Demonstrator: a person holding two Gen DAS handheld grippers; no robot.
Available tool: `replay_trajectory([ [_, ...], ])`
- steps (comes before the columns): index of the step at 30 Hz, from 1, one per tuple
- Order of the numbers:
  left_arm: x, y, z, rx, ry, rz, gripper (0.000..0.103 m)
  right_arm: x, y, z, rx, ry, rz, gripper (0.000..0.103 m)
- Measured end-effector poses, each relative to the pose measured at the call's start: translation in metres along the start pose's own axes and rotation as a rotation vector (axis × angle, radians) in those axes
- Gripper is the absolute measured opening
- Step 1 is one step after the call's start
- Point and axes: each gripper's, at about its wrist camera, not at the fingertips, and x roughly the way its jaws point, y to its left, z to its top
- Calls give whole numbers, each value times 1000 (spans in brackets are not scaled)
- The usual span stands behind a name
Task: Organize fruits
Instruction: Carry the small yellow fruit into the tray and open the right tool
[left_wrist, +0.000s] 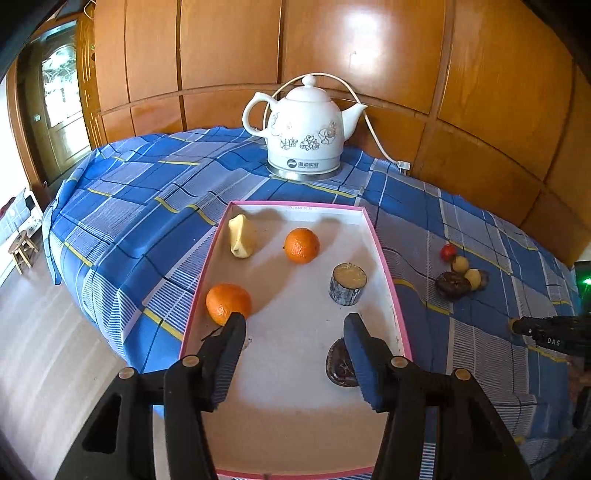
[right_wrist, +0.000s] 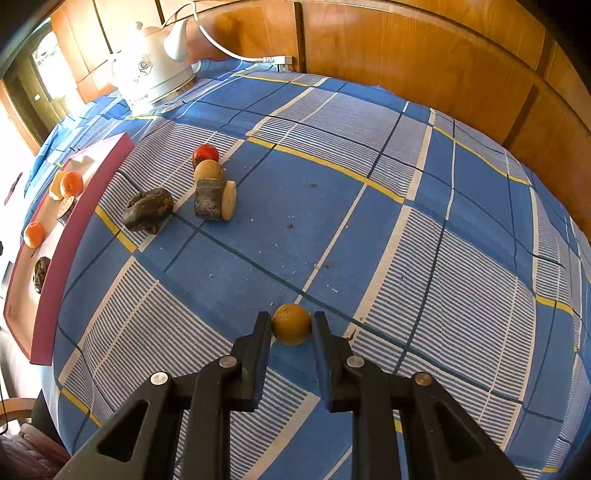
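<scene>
The right gripper (right_wrist: 291, 325) pinches a small yellow fruit (right_wrist: 291, 324) mid-counter; round, it could squirt free. The left gripper (left_wrist: 293, 325), jaws parted and empty, hovers over the pink-rimmed tray (left_wrist: 384, 258).

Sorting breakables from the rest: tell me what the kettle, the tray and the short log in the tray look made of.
Kettle: looks like glazed white ceramic, glossy with a printed flower pattern, on a shiny metal base.
Tray: probably cardboard or thin board, matte white inside with a thin pink rim; cannot be sure.
Short log: looks like real wood, with rough grey bark and a pale cut end.
</scene>
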Motion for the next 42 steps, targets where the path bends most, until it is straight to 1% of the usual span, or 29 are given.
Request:
replay_trajectory([
  [13, 1, 5, -2, -5, -1, 10, 56, -1, 3, -1, -22, -9, -18, 22],
  [15, 1, 5, -3, -5, -1, 11, 58, -1, 4, -1, -27, -11, -25, 22],
  [21, -2, 9, -4, -14, -16, 20, 61, 0, 8, 0, -51, -13, -54, 22],
  [26, -7, 13, -3, -19, -37, 28, 61, -3, 10, 3, -45, -6, -57, 22],
  [29, -10, 16, -3, -20, -46, 32, 61, -12, 15, 5, -21, -21, -18, 22],
  [30, -10, 16, -3, -21, -48, 32, 61, -15, 19, 6, -19, -27, 7, 22],
  [33, -11, 17, -4, -19, -51, 31, 61, -24, 37, 7, -42, -48, 70, 22],
  [39, -10, 18, -5, -21, -48, 30, 61, -37, 90, 17, -95, -77, 227, 22],
  [42, -10, 20, -5, -28, -48, 30, 61, -41, 126, 27, -131, -87, 311, 22],
])
